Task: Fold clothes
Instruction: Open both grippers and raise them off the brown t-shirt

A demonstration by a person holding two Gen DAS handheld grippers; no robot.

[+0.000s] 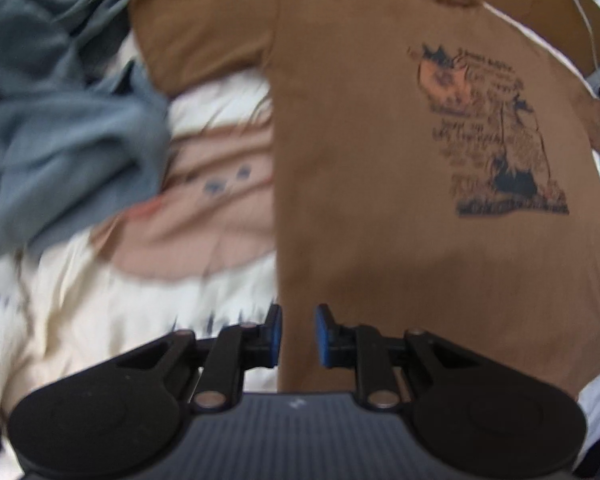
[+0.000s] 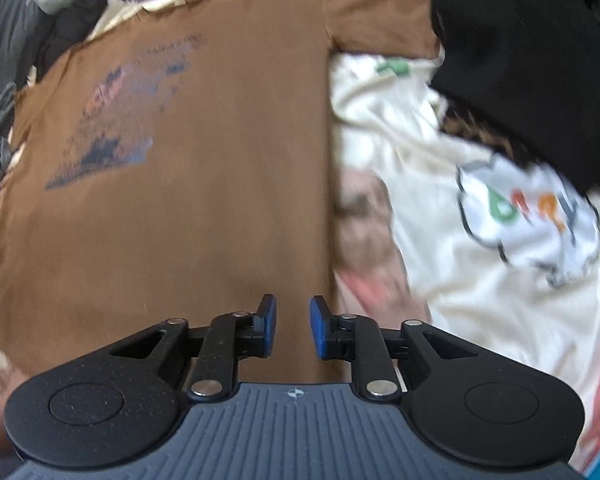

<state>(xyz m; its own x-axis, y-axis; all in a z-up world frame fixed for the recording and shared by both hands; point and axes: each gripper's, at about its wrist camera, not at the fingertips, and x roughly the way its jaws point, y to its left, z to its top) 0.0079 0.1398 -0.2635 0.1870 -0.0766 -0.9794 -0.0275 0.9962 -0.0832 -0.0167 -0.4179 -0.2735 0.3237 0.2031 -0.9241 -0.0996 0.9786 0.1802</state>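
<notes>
Surface: a cream, wrinkly bedsheet (image 1: 100, 312) with cartoon prints covers pretty much the whole work area, so it looks like a bed
Prints: a big peach-pink blob with small dark blue marks (image 1: 204, 200) in the left wrist view; a white cloud-shaped patch with green and orange letters (image 2: 528, 216) in the right wrist view, too blurry to read
Far edge: flat brown cardboard panel (image 1: 540, 4) sits past the bed, with a thin white cord (image 1: 588, 28) running across it
Light: soft, even, daylight-ish, no hard shadows
Sharpness: both views are smeared, so finer room details can't be made out
</notes>
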